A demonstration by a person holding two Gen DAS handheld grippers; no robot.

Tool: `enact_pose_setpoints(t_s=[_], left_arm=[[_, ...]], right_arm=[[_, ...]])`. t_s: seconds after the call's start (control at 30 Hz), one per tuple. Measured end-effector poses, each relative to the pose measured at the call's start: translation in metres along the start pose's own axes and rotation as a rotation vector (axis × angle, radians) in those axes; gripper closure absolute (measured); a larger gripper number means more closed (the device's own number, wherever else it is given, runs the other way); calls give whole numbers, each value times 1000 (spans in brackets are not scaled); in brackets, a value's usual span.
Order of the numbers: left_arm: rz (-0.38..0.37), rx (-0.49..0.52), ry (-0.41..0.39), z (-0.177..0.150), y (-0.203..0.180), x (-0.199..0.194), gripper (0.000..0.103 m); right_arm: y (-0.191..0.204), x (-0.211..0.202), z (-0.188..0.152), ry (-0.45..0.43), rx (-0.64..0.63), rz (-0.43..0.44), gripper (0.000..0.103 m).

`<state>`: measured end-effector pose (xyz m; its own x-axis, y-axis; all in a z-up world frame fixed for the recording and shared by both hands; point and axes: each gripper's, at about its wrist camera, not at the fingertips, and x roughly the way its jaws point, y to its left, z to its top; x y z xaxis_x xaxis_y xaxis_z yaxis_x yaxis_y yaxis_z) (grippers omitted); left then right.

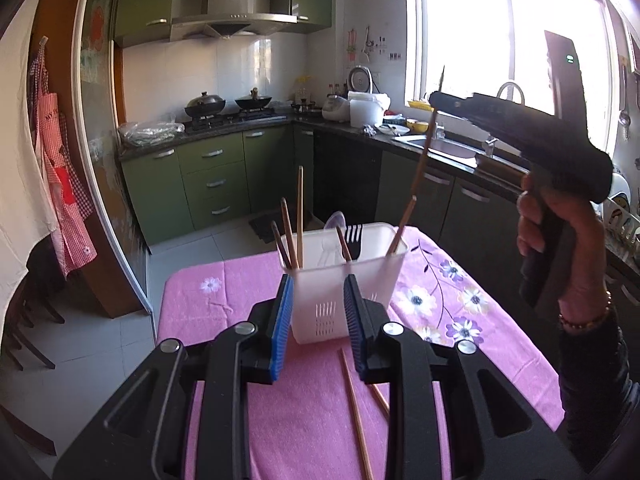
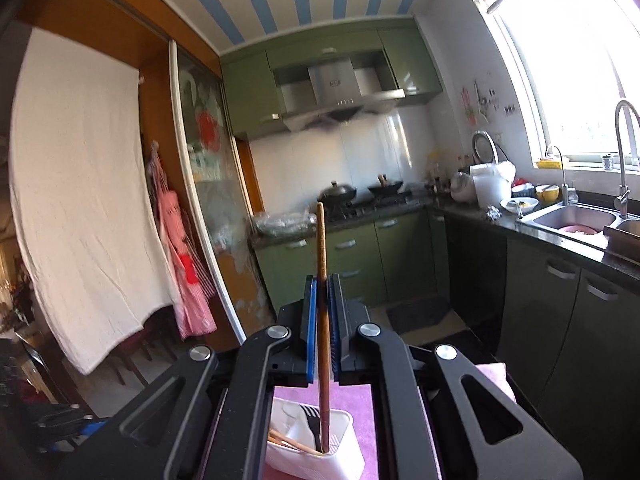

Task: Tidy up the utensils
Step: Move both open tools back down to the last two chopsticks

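A white utensil holder [image 1: 344,276] stands on the pink tablecloth [image 1: 308,420]. It holds several brown chopsticks [image 1: 289,240], a black fork [image 1: 354,240] and a white spoon [image 1: 334,222]. My left gripper [image 1: 318,304] is open, low over the table, with its blue pads on either side of the holder's near wall. Two loose chopsticks [image 1: 354,408] lie on the cloth under it. My right gripper [image 2: 321,288] is shut on a brown chopstick [image 2: 322,280], held upright above the holder [image 2: 316,452], its lower end inside the right compartment. It also shows in the left wrist view [image 1: 436,100].
The table stands in a kitchen with green cabinets [image 1: 212,180]. A stove with two woks [image 1: 224,104] is at the back, a sink [image 1: 444,146] and counter run along the right. Aprons [image 1: 60,176] hang on the left wall.
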<state>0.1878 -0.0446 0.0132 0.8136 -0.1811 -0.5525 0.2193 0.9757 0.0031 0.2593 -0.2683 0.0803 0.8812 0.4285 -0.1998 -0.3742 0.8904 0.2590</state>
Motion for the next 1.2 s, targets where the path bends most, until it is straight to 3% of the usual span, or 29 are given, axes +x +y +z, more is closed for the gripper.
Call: enact_pose_setpoints(t_s=[0.17, 0.3, 0.53, 0.7, 0.9, 1.07, 1.2], left_arm=[[-19, -12, 67, -16, 1, 14, 78], [-25, -18, 117, -26, -3, 22, 78], [-68, -56, 275, -45, -12, 54, 78], [-99, -77, 419, -65, -24, 92, 74], [-82, -80, 532, -82, -34, 134, 73], [-51, -78, 595, -91, -38, 158, 74], [-25, -64, 631, -94, -40, 172, 79]], right_arm=[[1, 20, -25, 82, -11, 2, 96], [3, 13, -37, 99, -30, 0, 95], [0, -57, -46, 68, -22, 5, 84], [-17, -101, -95, 171, -4, -31, 84], [-49, -116, -179, 377, 92, -62, 81], [-67, -123, -221, 449, 162, -50, 81], [-74, -125, -234, 460, 204, -37, 81]])
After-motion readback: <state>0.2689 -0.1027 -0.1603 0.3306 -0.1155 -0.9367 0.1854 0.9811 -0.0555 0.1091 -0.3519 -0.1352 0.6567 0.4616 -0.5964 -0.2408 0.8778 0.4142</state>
